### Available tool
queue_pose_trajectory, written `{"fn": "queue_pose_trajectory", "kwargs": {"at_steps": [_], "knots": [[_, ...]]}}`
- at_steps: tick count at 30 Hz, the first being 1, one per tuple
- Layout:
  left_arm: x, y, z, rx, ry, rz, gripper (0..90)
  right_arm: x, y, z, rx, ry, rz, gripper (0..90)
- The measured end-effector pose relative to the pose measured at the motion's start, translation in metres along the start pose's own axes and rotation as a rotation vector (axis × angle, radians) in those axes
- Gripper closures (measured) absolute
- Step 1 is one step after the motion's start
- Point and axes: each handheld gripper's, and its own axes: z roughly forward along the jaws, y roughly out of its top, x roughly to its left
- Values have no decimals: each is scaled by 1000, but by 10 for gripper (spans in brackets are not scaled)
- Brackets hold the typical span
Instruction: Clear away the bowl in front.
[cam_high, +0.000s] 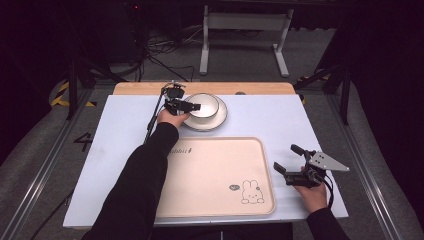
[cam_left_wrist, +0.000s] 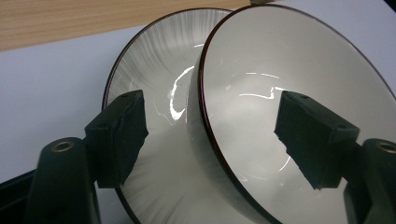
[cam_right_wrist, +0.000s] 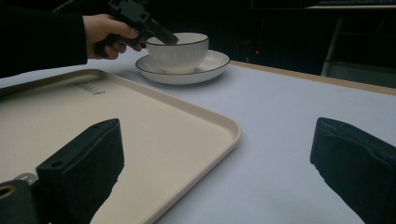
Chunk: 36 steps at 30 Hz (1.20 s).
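White bowl (cam_high: 202, 105) with dark rim, seated upright in a matching white saucer (cam_high: 216, 121) at the far side of the bench (cam_high: 280, 120), just beyond the far edge of the tray; ribbed outer wall seen in the right gripper view (cam_right_wrist: 177, 51); inside glazed and bare in the left gripper view (cam_left_wrist: 289, 93); saucer (cam_left_wrist: 149, 60) ribbed on its upper face, dark line round its edge.

Left gripper (cam_high: 187, 106) at the bowl's near-left rim, held by the left hand (cam_high: 171, 118); jaws straddling the rim, one pad outside over the saucer, the other inside the bowl; jaws partly spread, a gap visible between each pad and the bowl wall; no pinch on the rim yet; same gripper seen from afar (cam_right_wrist: 161, 30), tip over the bowl's rim.

Tray (cam_high: 215, 200), beige, rounded corners, raised lip, near centre of the bench; small rabbit drawing (cam_high: 252, 192) in its near-right corner; short dark lettering (cam_high: 181, 150) near its far-left corner; surface otherwise bare; tray lip (cam_right_wrist: 219, 119) lying between the right gripper's jaws in that gripper's view.

Right gripper (cam_high: 285, 172) to the right of the tray, well apart from the bowl, held low over the bench by the right hand (cam_high: 312, 192); jaws spread wide, nothing between them; grey three-cornered plate (cam_high: 327, 161) on top.

Bench covered by a pale sheet; wooden strip (cam_high: 200, 88) exposed along the far edge.
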Motion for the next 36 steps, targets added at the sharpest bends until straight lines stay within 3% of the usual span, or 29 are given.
{"fn": "queue_pose_trajectory", "kwargs": {"at_steps": [7, 11, 18, 20, 24, 31, 36], "knots": [[-3, 1, 9, 49, 10, -37, 369, 0, 0, 0, -1, 2, -1, 36], [-2, 2, 9, 44, 27, -68, 490, 0, 0, 0, -1, 3, -1, 36], [-2, 3, 8, 50, 28, -84, 685, 0, 0, 0, -2, 3, 1, 36], [-1, 3, 8, 45, 52, -97, 736, 0, 0, 0, -1, 2, 4, 37], [-1, 5, 8, 39, 55, -130, 772, 0, 0, 0, -1, 1, 5, 37], [-3, 6, 9, 35, 80, -137, 802, -1, 0, 0, 0, 0, 6, 38], [-3, 6, 7, 29, 70, -150, 803, -1, 0, 0, -1, 0, 7, 38]]}}
